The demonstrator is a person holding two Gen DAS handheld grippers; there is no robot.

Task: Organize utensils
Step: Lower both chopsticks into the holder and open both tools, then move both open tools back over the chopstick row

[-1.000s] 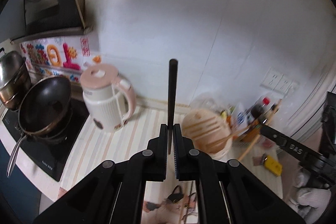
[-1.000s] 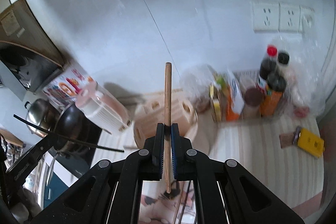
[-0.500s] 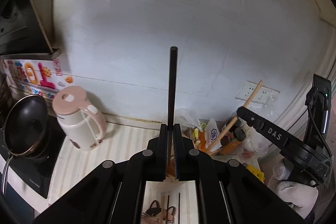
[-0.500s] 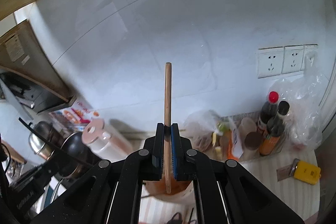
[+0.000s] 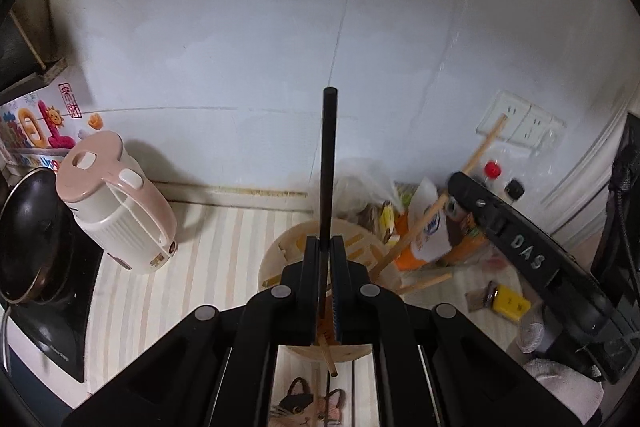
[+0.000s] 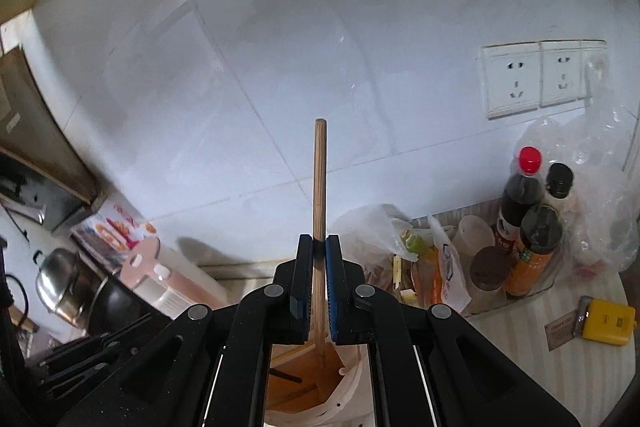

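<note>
The lower end of the black chopstick (image 5: 329,163) is hidden behind the left tongs (image 5: 325,251), which are closed on it, the jaws having just eased open slightly though the stick remains pinched between the pads and stands upright over the holder (image 5: 276,259). The right tongs (image 6: 319,259) are closed tight on a wooden chopstick (image 6: 320,179), whose tip reaches down inside the holder in the right wrist view; whether it touches the bottom cannot be told. In the left wrist view the right tongs appear at the right edge as a black arm marked "DAS" (image 5: 528,257), partly cut off, with a gloved hand (image 5: 560,383) below it. The holder is a round pale wooden block with slots, standing on the striped worktop (image 5: 208,251); another wooden stick (image 5: 426,281) leans out at its right side, and a dark stick lies inside it in the right wrist view. Behind it a clear tray (image 6: 536,287) holds two dark bottles, one red-capped (image 6: 522,187), one black-capped (image 6: 559,179), an orange-labelled jar (image 6: 534,251) and packets, their labels too blurred to read. Plastic bags (image 6: 368,227) obscure the items behind them. A pink kettle (image 5: 108,203) stands left of the holder beside a black pan (image 5: 28,227). A yellow box (image 6: 608,321) lies on the worktop at right. Wall stickers (image 5: 36,131) carry coloured characters, not legible.
</note>
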